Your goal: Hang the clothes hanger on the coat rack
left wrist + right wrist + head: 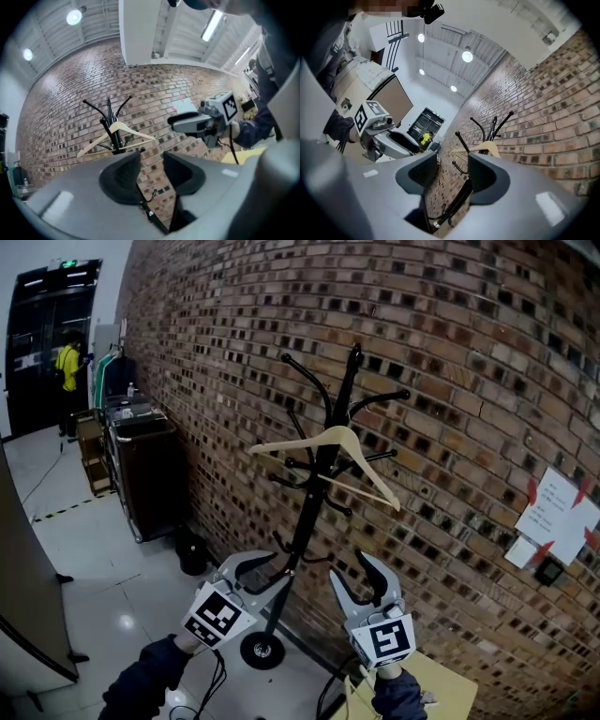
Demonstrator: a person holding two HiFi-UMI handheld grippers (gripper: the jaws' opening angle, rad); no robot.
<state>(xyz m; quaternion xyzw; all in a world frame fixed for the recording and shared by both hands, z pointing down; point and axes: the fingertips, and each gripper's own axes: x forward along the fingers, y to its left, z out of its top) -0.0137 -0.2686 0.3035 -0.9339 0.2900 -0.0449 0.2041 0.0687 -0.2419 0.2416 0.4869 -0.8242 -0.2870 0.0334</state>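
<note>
Wooden clothes hanger (pixel 328 451) hangs high on the black coat rack (pixel 314 512). Left gripper (pixel 272 570) and right gripper (pixel 356 579) are below, jaws apart, both empty. The hanger is probably light, stiff and smooth; grip a shoulder arm near the hook.

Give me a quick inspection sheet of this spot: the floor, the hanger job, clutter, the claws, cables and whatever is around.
Surface: glossy pale floor; the rack's round base stands on it.
Job's things: wooden clothes hanger already hangs on the black coat rack.
Clutter: dark cabinet along the wall; yellowish board at bottom right.
Grippers: left claw and right claw are both open with nothing between them, held short of the rack.
Cables: black cable hangs below the left claw.
Surroundings: brick wall with taped papers; person in yellow by a far doorway.
</note>
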